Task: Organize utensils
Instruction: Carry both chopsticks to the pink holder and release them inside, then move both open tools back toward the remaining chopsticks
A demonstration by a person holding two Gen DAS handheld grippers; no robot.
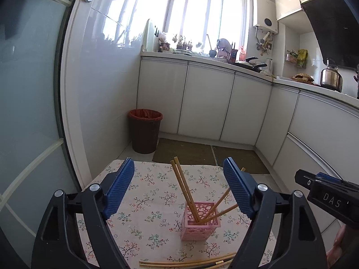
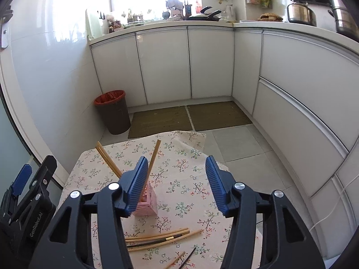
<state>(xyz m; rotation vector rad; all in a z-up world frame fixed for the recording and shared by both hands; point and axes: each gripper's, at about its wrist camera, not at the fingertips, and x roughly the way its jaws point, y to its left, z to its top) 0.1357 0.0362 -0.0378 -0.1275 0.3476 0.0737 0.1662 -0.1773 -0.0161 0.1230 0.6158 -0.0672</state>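
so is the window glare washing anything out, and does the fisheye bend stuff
Left wrist view: the window is blown out white and the cabinets bow. Right wrist view: same glare at the top; the pink holder and chopsticks stay readable.

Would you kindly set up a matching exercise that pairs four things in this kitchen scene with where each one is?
Things:
1. pink perforated holder
2. brown bin with red liner
3. shiny steel kettle
4. loose wooden chopsticks

Places:
A. on the counter
B. lying flat on the floral tablecloth
C. on the floor by the white cabinets
D. upright on the table, chopsticks inside

Pairs: 1-D, 2-C, 3-A, 4-B
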